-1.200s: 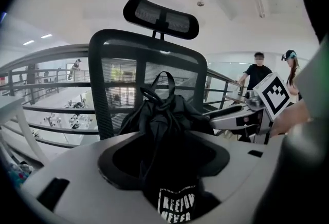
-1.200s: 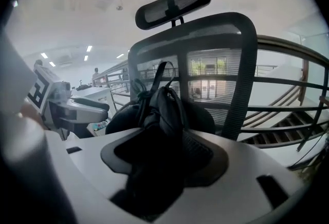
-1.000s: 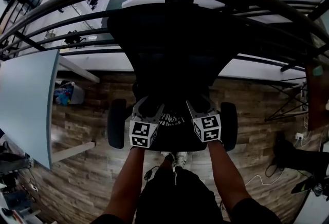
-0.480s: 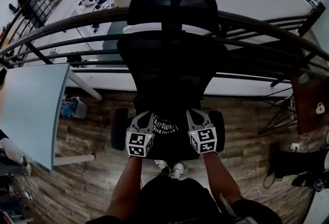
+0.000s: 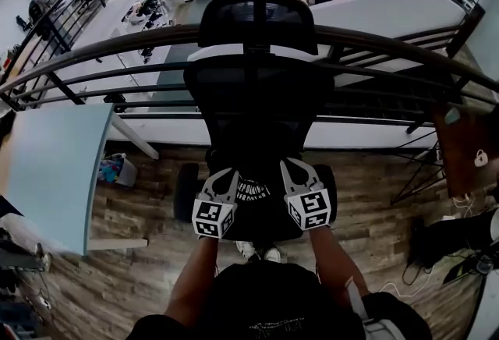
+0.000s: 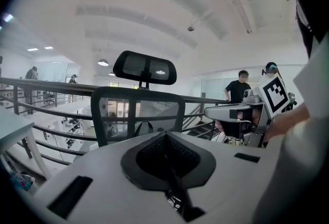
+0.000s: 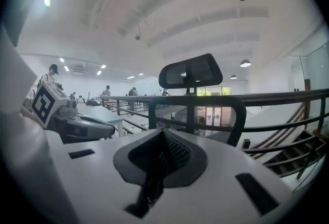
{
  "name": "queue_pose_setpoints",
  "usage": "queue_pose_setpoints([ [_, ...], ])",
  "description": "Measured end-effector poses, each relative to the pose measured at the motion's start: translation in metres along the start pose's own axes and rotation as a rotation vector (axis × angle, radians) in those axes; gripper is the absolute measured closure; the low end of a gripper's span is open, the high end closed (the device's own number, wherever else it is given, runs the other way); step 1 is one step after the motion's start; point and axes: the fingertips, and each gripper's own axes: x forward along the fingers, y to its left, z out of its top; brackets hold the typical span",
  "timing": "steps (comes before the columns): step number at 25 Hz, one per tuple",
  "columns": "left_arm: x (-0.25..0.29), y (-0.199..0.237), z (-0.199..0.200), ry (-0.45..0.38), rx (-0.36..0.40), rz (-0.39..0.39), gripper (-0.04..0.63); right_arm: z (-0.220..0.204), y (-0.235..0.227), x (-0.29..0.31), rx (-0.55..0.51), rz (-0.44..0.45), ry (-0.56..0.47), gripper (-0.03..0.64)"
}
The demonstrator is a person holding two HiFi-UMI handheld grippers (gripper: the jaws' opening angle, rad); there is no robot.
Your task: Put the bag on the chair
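A black office chair (image 5: 257, 89) with a mesh back and a headrest faces me in the head view. A black bag (image 5: 253, 192) with white print hangs over its seat, between the two armrests. My left gripper (image 5: 226, 176) is shut on the bag's upper left edge, and my right gripper (image 5: 293, 168) is shut on its upper right edge. In the left gripper view the left gripper (image 6: 165, 136) has black printed fabric (image 6: 177, 202) pinched in its closed jaws. The right gripper (image 7: 163, 133) pinches black fabric (image 7: 149, 192) the same way. The seat is mostly hidden under the bag.
A dark metal railing (image 5: 405, 50) runs right behind the chair, with a drop to a lower floor beyond. A pale blue table (image 5: 51, 167) stands at the left with a bin (image 5: 117, 169) beside it. Cables (image 5: 437, 268) lie on the wood floor at the right.
The head view has tipped up, bringing the chair's headrest and the far hall into sight. Both grippers stay at the bag over the seat, a little closer together.
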Motion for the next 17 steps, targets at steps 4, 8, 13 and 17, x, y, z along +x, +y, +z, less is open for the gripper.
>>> queue_pose_setpoints([
  [4,-0.002,0.0,0.01,-0.025,0.012,0.002,0.583,0.005,0.001,-0.003,0.007,-0.001,-0.023,0.598],
  [8,-0.008,-0.001,0.018,-0.041,0.035,0.01,0.583,0.007,0.007,-0.01,-0.001,0.001,-0.032,0.598],
  [13,-0.008,-0.011,0.021,-0.04,0.048,-0.01,0.583,0.006,0.005,-0.017,-0.007,-0.003,-0.029,0.598],
  [17,-0.009,-0.018,0.022,-0.03,0.054,-0.018,0.583,0.008,0.003,-0.022,-0.011,-0.002,-0.025,0.598],
])
